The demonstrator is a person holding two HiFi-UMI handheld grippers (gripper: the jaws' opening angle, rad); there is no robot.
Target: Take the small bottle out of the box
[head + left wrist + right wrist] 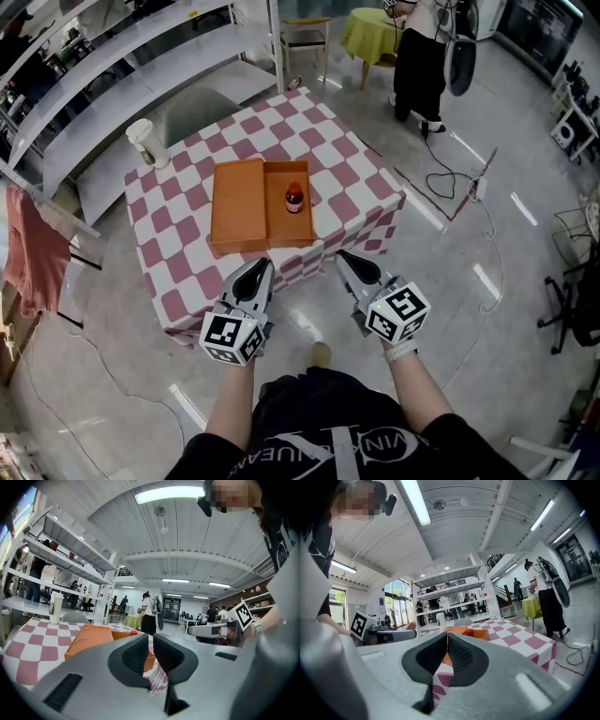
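An orange box lies open on the red-and-white checked table, its lid folded out to the left. The small bottle with a red cap stands upright in the box's right half. Both grippers hover short of the table's near edge, apart from the box. My left gripper points at the box's near left, my right gripper at its near right. Both are shut and hold nothing. The left gripper view shows my left gripper, the box and the red cap. The right gripper view shows my right gripper, the box and the cap.
A white cup stands at the table's far left corner. Grey shelving runs along the back left, with a chair behind the table. A person stands by a yellow-green table. Cables lie on the floor to the right.
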